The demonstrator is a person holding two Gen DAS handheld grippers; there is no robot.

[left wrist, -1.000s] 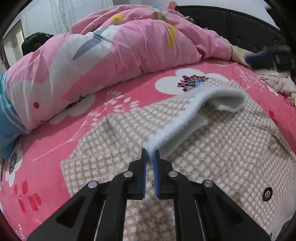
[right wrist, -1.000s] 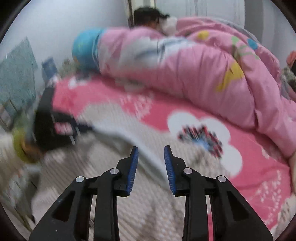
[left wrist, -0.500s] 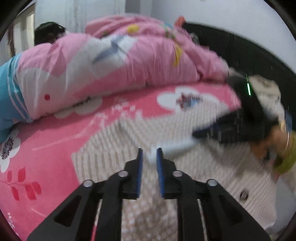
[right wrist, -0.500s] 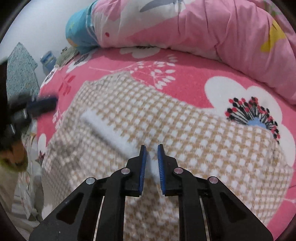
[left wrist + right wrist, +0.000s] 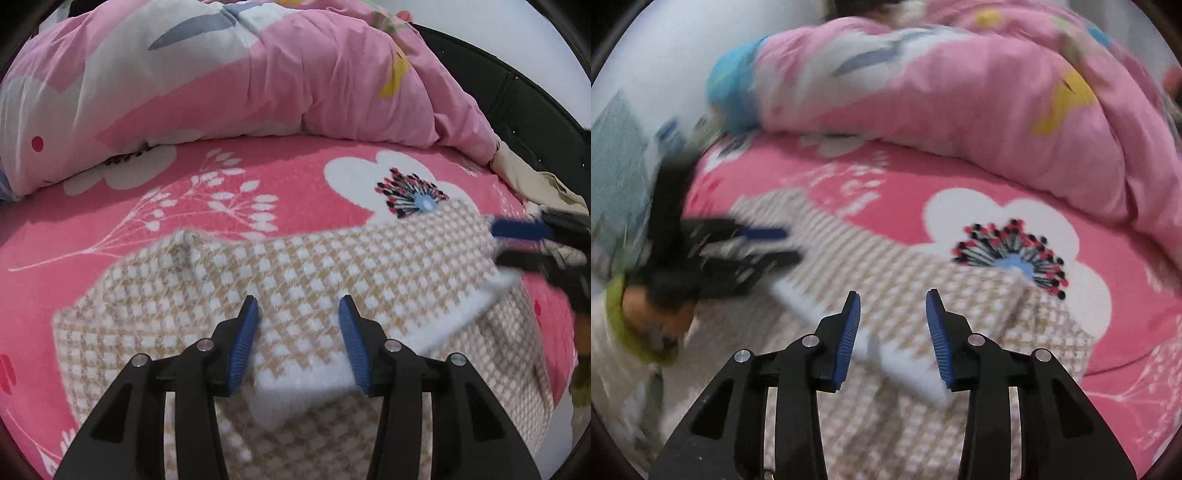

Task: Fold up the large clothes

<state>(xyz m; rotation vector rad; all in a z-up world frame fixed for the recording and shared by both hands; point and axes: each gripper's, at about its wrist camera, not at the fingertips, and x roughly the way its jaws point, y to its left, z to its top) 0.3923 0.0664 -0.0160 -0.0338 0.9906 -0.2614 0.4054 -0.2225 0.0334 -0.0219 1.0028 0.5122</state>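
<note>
A beige-and-white checked fleece garment (image 5: 332, 266) lies spread on the pink flowered bed sheet (image 5: 258, 177). One flap is folded over it, showing its white lining edge (image 5: 461, 314). My left gripper (image 5: 299, 301) hovers just above this flap. Its jaws are opening, and the pads do not press the cloth. In the right wrist view the garment (image 5: 979, 306) shows the white edge (image 5: 905, 373) running diagonally under my right gripper (image 5: 894, 295). Those jaws are opening too, clear of the cloth. Each gripper appears blurred in the other's view: the right gripper (image 5: 524, 240) and the left gripper (image 5: 768, 243).
A bunched pink duvet (image 5: 295, 74) fills the far side of the bed. A dark headboard (image 5: 517, 96) and a beige cloth heap (image 5: 535, 181) sit at the right. A person's hand with a green cuff (image 5: 646, 317) holds the left gripper.
Both grippers were shut on the garment's white-lined edge half a second ago; now their jaws have parted and let go. The flap, lifted a second ago, lies flat on the garment.
</note>
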